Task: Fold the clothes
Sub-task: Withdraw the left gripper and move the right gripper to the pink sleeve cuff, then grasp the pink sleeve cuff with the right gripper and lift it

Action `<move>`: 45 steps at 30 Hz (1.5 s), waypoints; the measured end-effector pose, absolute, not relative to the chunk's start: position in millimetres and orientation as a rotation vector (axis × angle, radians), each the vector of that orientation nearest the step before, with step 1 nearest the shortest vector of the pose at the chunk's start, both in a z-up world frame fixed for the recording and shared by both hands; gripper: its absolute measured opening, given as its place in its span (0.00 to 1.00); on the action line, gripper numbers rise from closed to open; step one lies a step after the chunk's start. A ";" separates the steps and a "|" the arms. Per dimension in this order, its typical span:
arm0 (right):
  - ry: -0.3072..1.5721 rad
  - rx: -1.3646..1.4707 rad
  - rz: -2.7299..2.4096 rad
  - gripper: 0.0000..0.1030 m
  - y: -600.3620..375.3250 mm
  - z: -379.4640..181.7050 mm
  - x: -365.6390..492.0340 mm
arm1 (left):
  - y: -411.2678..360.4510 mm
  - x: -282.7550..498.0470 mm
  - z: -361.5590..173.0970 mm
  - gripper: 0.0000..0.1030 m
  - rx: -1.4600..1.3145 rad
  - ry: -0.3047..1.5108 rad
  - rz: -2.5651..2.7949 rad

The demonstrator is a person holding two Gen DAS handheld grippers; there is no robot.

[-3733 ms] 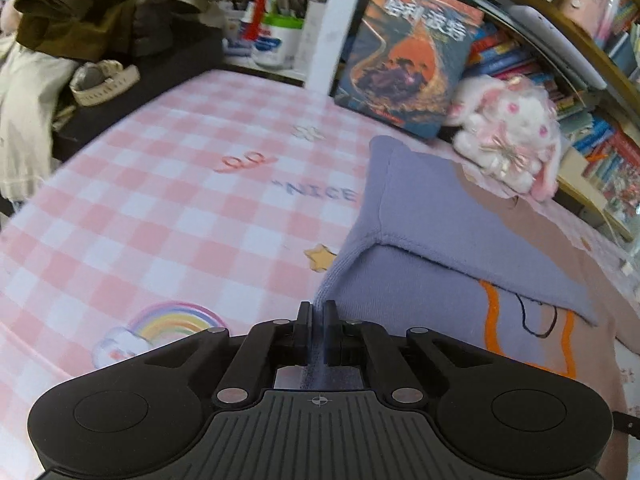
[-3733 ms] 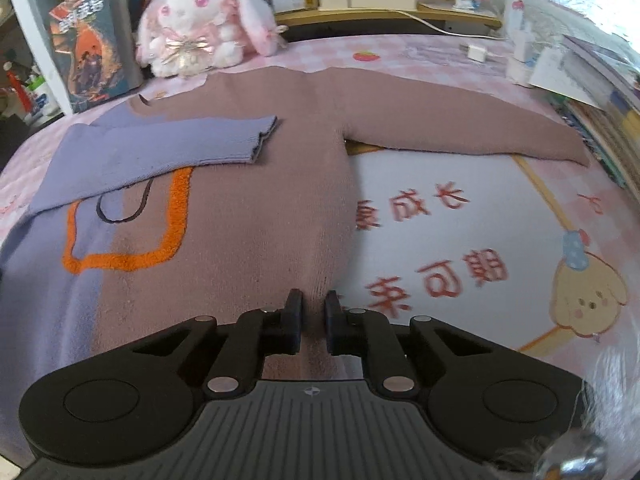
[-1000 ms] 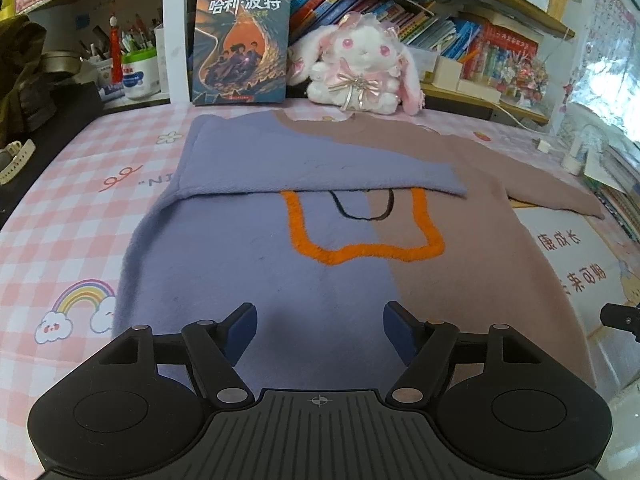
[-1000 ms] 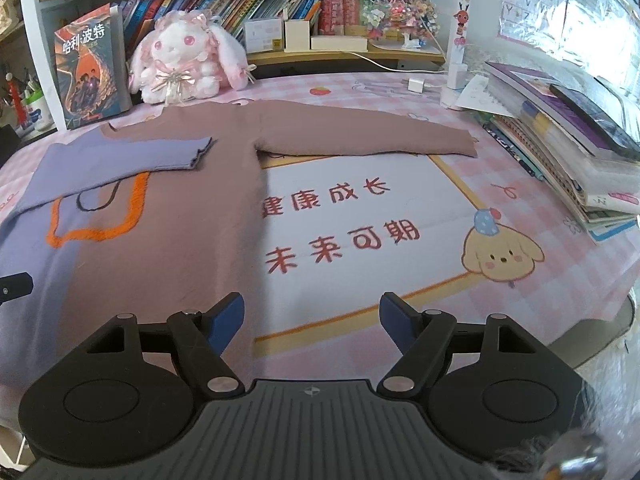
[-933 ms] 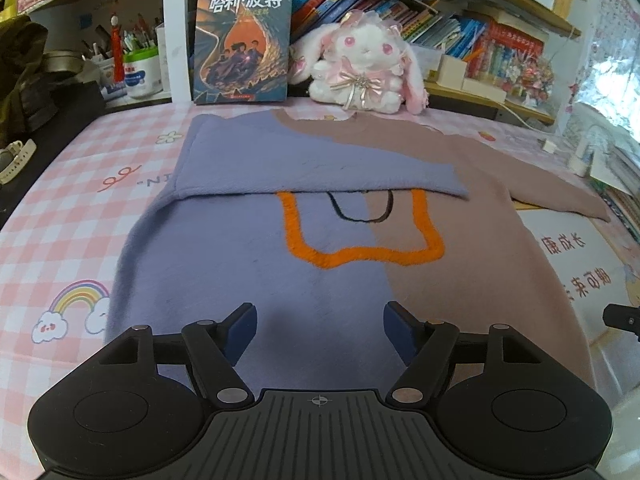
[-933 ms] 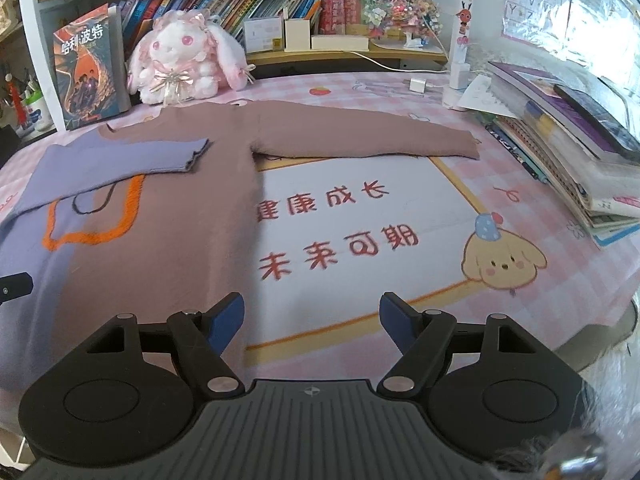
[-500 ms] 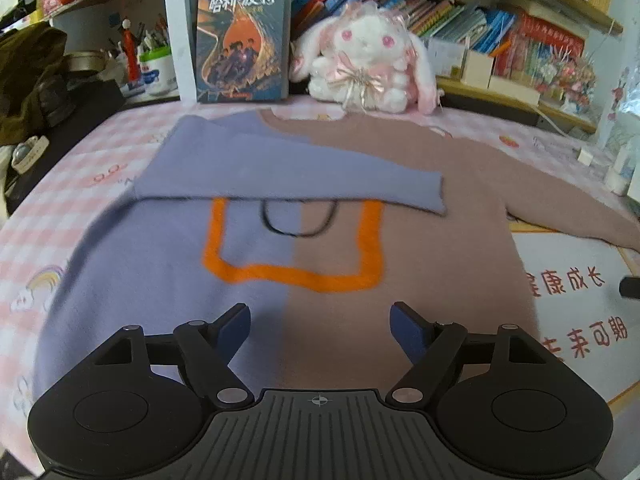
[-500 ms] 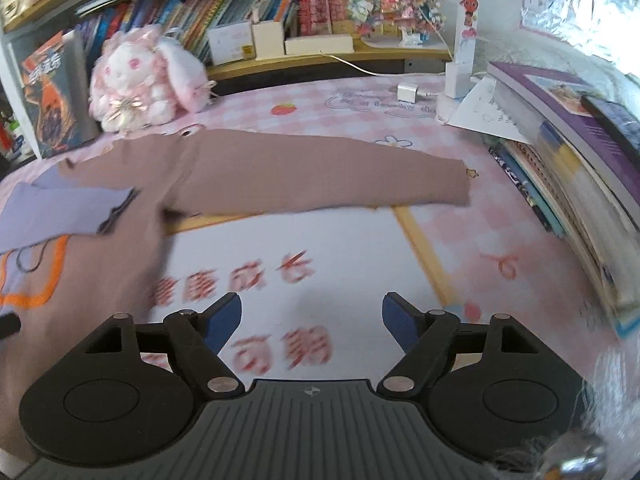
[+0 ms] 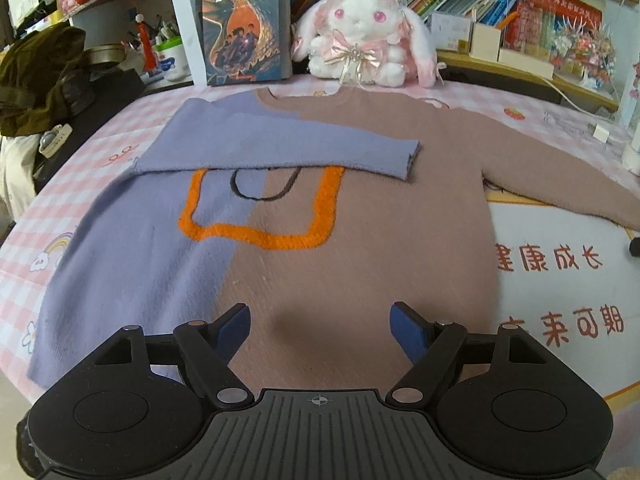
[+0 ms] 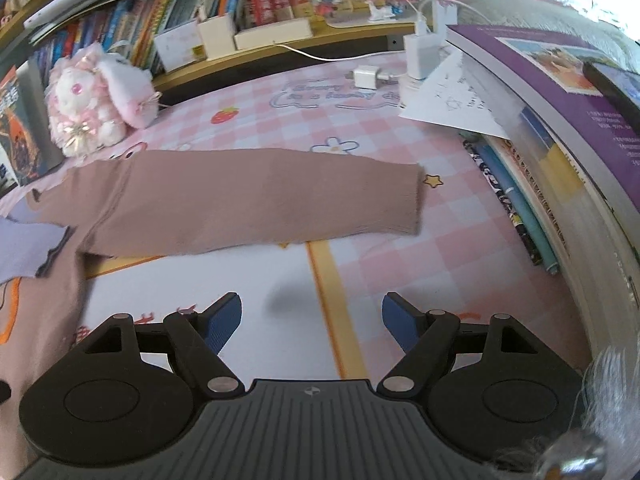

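Observation:
A purple and brown sweater with an orange outline lies flat on the pink checked table cover. Its purple sleeve is folded across the chest. Its brown sleeve stretches out straight to the right, cuff near a star print. My left gripper is open and empty above the sweater's lower hem. My right gripper is open and empty above the white mat, short of the brown sleeve.
A plush bunny and an upright book stand behind the sweater. A stack of books, a charger and a paper sheet lie at the right. Dark clothes sit at the far left.
Both grippers, shut 3.7 s ago with the left on the sweater's edge, now stand open. The left view has shifted right over the sweater; the right has swung right and forward toward the brown sleeve.

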State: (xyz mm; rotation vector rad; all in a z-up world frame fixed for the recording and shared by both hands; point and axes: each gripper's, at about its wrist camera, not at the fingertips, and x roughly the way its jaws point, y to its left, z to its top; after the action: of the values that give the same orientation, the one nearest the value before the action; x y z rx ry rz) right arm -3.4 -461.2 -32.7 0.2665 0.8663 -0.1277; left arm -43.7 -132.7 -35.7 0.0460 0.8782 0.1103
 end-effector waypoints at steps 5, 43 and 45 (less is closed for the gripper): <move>0.859 0.278 -0.128 0.74 -469.5 -35.0 3.4 | -137.6 -45.9 -33.8 0.77 0.058 0.886 0.132; 0.738 0.485 -0.171 0.52 -479.5 -41.3 55.0 | -115.7 -66.5 -30.9 0.77 0.060 0.932 0.294; 0.738 0.502 -0.219 0.41 -488.0 -41.1 55.9 | -113.9 -67.5 -30.6 0.77 0.054 0.930 0.299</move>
State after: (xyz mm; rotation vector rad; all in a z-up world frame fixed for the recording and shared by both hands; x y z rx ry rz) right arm 55.9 -488.0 -41.1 0.5024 0.7376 -0.2190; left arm -67.5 -113.9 -30.6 0.0545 0.9297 0.2994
